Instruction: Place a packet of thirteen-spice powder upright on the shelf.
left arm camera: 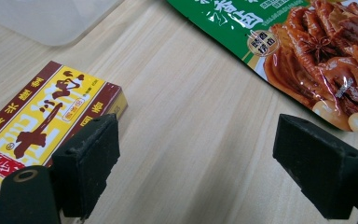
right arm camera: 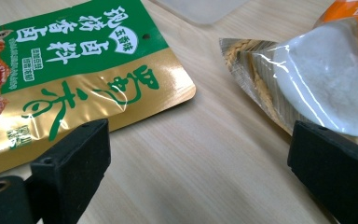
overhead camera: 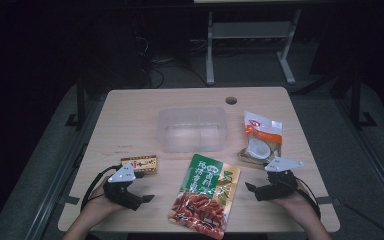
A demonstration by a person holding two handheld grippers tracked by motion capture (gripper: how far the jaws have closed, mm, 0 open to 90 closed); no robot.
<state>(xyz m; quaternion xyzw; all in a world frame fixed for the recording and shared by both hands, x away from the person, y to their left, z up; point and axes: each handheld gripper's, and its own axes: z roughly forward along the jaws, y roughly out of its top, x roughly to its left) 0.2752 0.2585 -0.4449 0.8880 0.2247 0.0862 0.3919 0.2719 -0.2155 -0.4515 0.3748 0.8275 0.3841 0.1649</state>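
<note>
- Presently, my left gripper [overhead camera: 139, 199] rests near the table's front-left corner, jaws spread wide with nothing but bare wood between them; it points toward the table's middle.
- Just behind it lies the yellow-and-maroon box [overhead camera: 139, 164], flat, its long axis running roughly parallel to the front edge. In the left gripper view the box [left arm camera: 42, 116] sits just beside and partly behind my left-hand jaw, not between the jaws, and I cannot tell whether it touches that jaw.
- At mid-table, toward the far edge, stands the clear plastic container [overhead camera: 192, 128], open-topped and empty as far as I can judge.
- In front of it, the green snack pouch [overhead camera: 205, 194] lies flat, its long axis running from the container down toward the front edge, slightly slanted. It lies between my two grippers, about equally near to each.
- Toward the right edge lies the orange-and-white packet [overhead camera: 260, 140], near the container's right side, well apart from the left gripper.
- My right gripper [overhead camera: 256, 190] rests near the front-right corner, jaws likewise spread and holding nothing, aimed at the bare strip between pouch and packet.
- Judgement: box falls to the left hand, packet to the right; the left must first turn toward the box.
</note>
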